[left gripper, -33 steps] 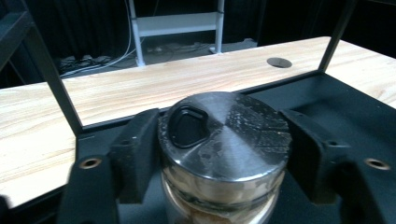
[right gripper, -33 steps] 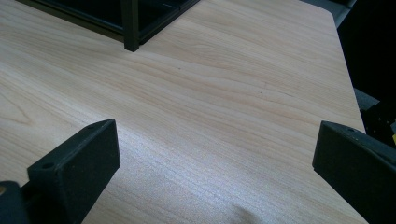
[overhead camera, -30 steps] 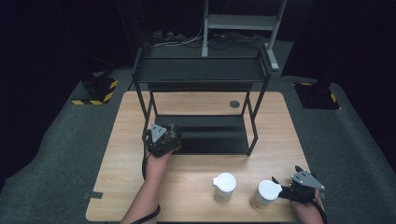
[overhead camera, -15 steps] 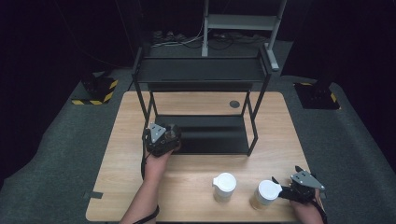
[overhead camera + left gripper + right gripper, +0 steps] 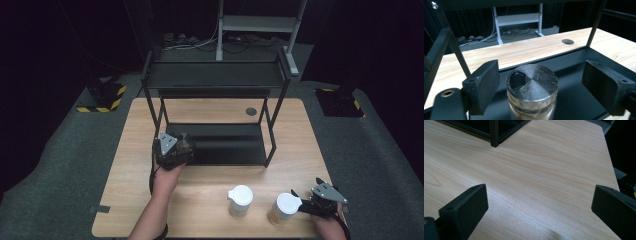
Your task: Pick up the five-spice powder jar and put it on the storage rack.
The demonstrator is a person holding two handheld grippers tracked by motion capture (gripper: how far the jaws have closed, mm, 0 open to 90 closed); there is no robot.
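A glass jar (image 5: 531,82) with a silver metal lid and a black flip cap stands on the rack's black lower shelf (image 5: 579,100), at its front left. My left gripper (image 5: 544,80) is around it. Its jaws have just been opening, and there is a gap between each pad and the jar. From above, the left gripper (image 5: 181,146) is at the shelf's left front corner, with the jar (image 5: 186,143) just showing. My right gripper (image 5: 299,204) is open at the table's near right, its jaws beside a white-lidded cup (image 5: 285,206). In its own view the right gripper (image 5: 540,207) has bare wood between the pads.
A black two-level metal rack (image 5: 215,75) stands mid-table, its posts (image 5: 270,145) framing the lower shelf. A second white-lidded cup (image 5: 240,199) stands near the front edge. The wooden table (image 5: 130,165) has a cable hole (image 5: 251,111) behind the rack. A rack post (image 5: 494,135) stands ahead of the right gripper.
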